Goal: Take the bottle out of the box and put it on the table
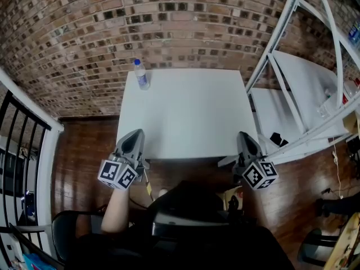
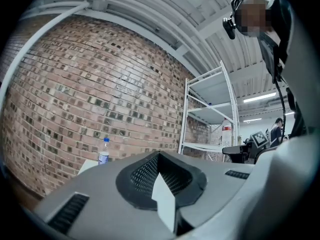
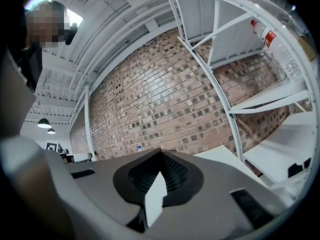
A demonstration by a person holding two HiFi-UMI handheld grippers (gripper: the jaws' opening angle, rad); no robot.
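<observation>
A clear plastic bottle (image 1: pixel 140 75) with a blue cap stands upright at the far left corner of the white table (image 1: pixel 191 117). No box is in view. My left gripper (image 1: pixel 135 136) hangs at the table's near edge on the left, shut, with nothing in it. My right gripper (image 1: pixel 245 138) sits at the near edge on the right, also shut and empty. In the left gripper view the bottle (image 2: pixel 103 156) shows far ahead, left of the closed left gripper (image 2: pixel 159 155). In the right gripper view, beyond the closed right gripper (image 3: pixel 161 153), only the bottle's blue cap (image 3: pixel 138 147) peeks out.
A brick wall (image 1: pixel 112 27) runs behind the table. White metal shelving (image 1: pixel 304 94) stands close on the right, with small dark items on a low shelf. A black railing (image 1: pixel 22 151) is on the left and a dark chair (image 1: pixel 67 229) is at the lower left. The floor is wood.
</observation>
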